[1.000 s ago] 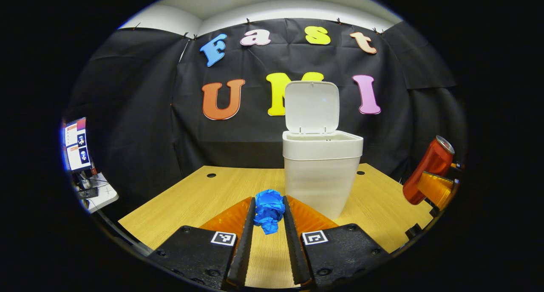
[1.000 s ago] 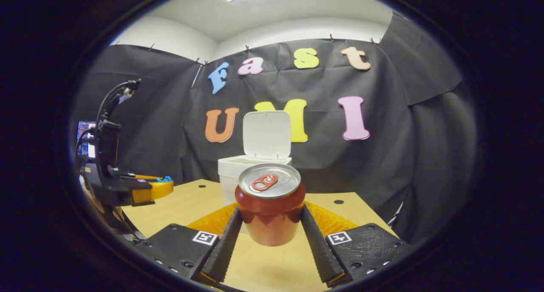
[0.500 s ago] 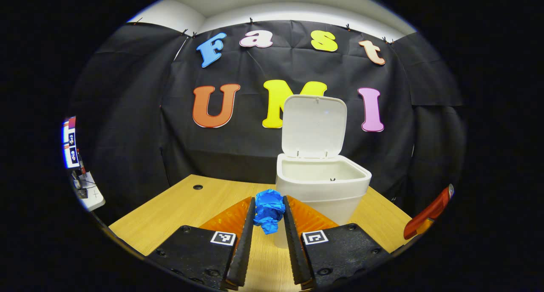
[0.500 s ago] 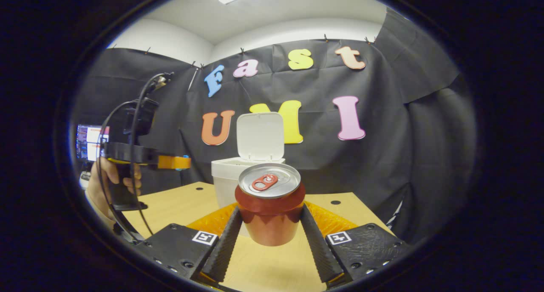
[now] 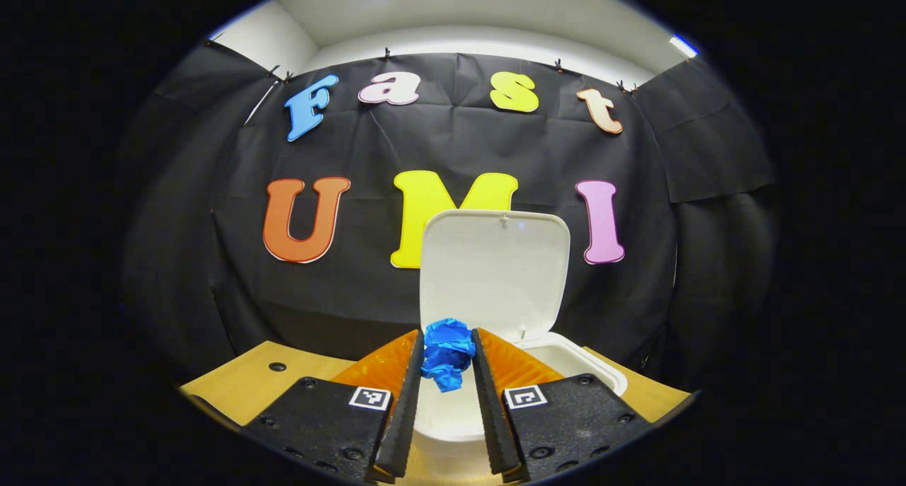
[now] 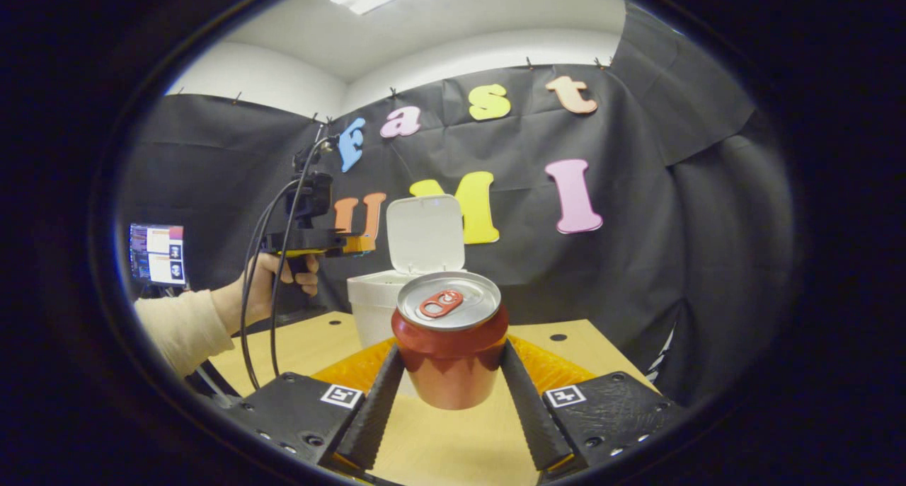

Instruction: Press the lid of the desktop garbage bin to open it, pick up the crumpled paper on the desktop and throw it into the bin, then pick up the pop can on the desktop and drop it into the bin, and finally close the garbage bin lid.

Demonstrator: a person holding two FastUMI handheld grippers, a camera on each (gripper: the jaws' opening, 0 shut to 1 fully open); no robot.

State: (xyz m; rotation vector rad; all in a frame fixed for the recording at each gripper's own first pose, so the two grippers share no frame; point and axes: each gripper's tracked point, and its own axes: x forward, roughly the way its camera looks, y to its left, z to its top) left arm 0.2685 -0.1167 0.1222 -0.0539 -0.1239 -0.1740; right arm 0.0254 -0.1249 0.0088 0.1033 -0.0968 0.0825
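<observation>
In the left gripper view, my left gripper (image 5: 448, 359) is shut on a crumpled blue paper ball (image 5: 447, 351), held just above the near rim of the white bin (image 5: 566, 355), whose lid (image 5: 495, 270) stands upright at the back. In the right gripper view, my right gripper (image 6: 450, 362) is shut on a red pop can (image 6: 450, 351), held upright above the wooden table (image 6: 453, 443). That view also has the bin (image 6: 371, 305) behind the can with its lid (image 6: 425, 233) up, and the left gripper (image 6: 322, 242) in a person's hand, level with the lid and left of it.
A sleeved arm (image 6: 180, 327) reaches in from the left in the right gripper view, with cables hanging from the left gripper. A lit monitor (image 6: 157, 252) stands at the far left. Round cable holes (image 6: 558, 337) dot the tabletop. Black cloth walls close the back and right.
My left gripper has risen and moved forward with the paper, from low over the table to above the bin's opening. The right gripper has kept the can nearly still.
</observation>
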